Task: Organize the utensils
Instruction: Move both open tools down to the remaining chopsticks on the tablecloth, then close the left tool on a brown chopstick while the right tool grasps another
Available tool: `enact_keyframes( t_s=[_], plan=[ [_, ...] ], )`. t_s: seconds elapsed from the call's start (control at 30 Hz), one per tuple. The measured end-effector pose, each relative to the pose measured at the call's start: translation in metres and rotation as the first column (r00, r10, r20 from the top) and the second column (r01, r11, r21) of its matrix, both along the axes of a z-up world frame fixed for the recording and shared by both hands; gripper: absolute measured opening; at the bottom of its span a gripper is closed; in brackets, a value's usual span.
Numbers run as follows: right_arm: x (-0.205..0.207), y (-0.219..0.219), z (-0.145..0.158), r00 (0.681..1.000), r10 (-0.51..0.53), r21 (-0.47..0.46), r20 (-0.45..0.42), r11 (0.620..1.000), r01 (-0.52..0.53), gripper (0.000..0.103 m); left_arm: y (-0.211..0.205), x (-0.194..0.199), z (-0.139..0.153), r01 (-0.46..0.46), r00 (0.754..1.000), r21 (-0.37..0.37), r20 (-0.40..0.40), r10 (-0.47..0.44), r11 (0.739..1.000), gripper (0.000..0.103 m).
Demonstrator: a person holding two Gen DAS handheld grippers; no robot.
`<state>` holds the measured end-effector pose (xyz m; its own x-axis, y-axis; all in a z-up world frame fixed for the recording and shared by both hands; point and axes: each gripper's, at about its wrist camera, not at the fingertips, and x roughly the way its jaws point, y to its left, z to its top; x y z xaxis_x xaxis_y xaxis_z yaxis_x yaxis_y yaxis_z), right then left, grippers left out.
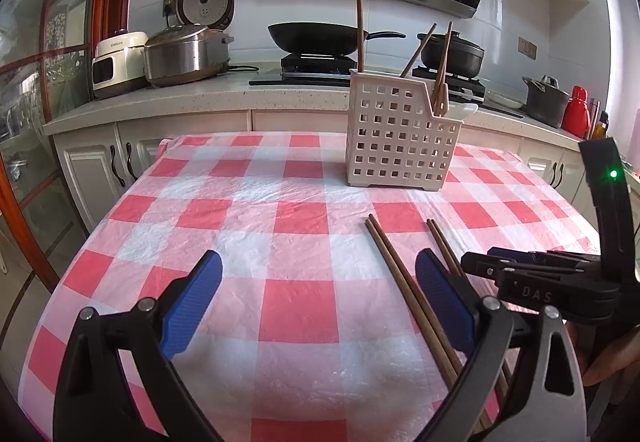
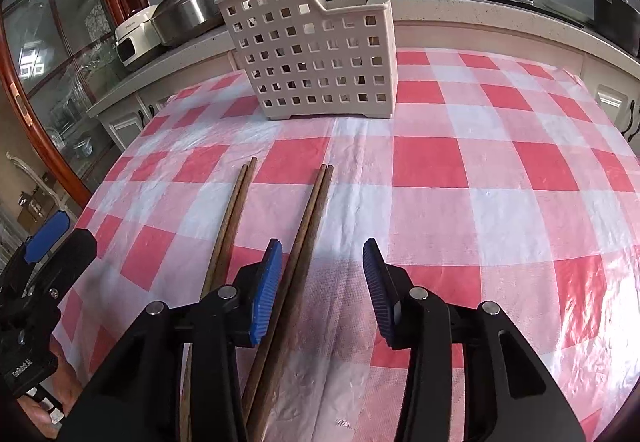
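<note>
Right wrist view looks down over a table spread with a crinkled red-and-white checked plastic cloth (image 2: 500, 201). The right gripper (image 2: 322, 292) sits low at 6 o'clock, its ribbed blue pads standing moderately apart and pressing on nothing. One pair of long brown wooden chopsticks (image 2: 308, 226) lies flat on the cloth, running from 6 toward 12 o'clock just inside the left pad, so the jaws straddle it; this placement looks meant for closing on that pair. A second pair of brown wooden chopsticks (image 2: 232, 213) lies just beside it at about 9 o'clock of the gripper, outside the jaws. Both pairs point their ends toward the white perforated plastic utensil holder (image 2: 316, 53) at 12 o'clock, which stands upright and already carries several wooden chopsticks leaning in its compartments, so it is probably where these are to go.

Left wrist view shows the left gripper (image 1: 318, 300) with its blue pads spread wide, empty, over bare cloth. The nearer pair (image 1: 404, 282) passes just inside its pad at 3 o'clock, while the farther pair (image 1: 444, 246) runs toward the black body of the other tool at 3 o'clock. The holder (image 1: 400, 137) stands at 1 o'clock. Held wide and off to the side, the left tool seems to be waiting.

Behind the table, a stone countertop (image 1: 240, 97) carries cookers and pans, apart from the task.
</note>
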<state>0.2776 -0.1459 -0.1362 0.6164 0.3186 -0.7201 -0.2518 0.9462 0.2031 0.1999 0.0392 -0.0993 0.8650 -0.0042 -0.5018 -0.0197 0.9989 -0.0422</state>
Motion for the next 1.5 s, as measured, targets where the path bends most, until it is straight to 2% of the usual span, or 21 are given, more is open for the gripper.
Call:
enact_keyframes(
  t_s=[0.3, 0.43, 0.7, 0.97, 1.07, 1.13, 1.5],
  plan=[
    [0.005, 0.005, -0.003, 1.0, -0.024, -0.052, -0.018, 0.998, 0.024, 0.037, 0.013, -0.002, -0.001, -0.009, 1.0, -0.048, -0.006, 0.009, 0.999, 0.095],
    [0.006, 0.007, -0.003, 0.999, -0.033, -0.072, -0.015, 0.997, 0.032, 0.037, 0.014, -0.004, -0.001, -0.01, 1.0, -0.047, 0.0, 0.01, 0.999, 0.095],
    [0.008, 0.024, -0.004, 0.999, -0.034, -0.183, 0.0, 0.983, 0.034, 0.036, 0.016, -0.005, -0.002, -0.007, 1.0, -0.049, -0.001, 0.007, 0.999, 0.095],
    [0.011, 0.034, -0.004, 1.0, -0.013, -0.247, 0.009, 0.969, 0.014, 0.025, 0.021, -0.001, -0.006, -0.016, 0.999, -0.068, -0.032, 0.014, 0.998, 0.095],
    [0.012, 0.034, -0.003, 1.0, 0.002, -0.243, -0.001, 0.97, -0.002, 0.017, 0.019, -0.002, -0.007, -0.018, 0.999, -0.058, -0.033, 0.016, 0.998, 0.095],
    [0.011, 0.032, -0.003, 1.0, 0.005, -0.237, -0.005, 0.971, -0.006, 0.009, 0.018, -0.002, -0.007, -0.018, 0.999, -0.048, -0.033, 0.017, 0.999, 0.095],
    [0.002, 0.004, -0.003, 1.0, 0.004, -0.137, -0.013, 0.99, -0.005, 0.007, 0.007, 0.003, -0.01, -0.013, 0.998, -0.015, -0.064, 0.012, 1.0, 0.095]
  ],
)
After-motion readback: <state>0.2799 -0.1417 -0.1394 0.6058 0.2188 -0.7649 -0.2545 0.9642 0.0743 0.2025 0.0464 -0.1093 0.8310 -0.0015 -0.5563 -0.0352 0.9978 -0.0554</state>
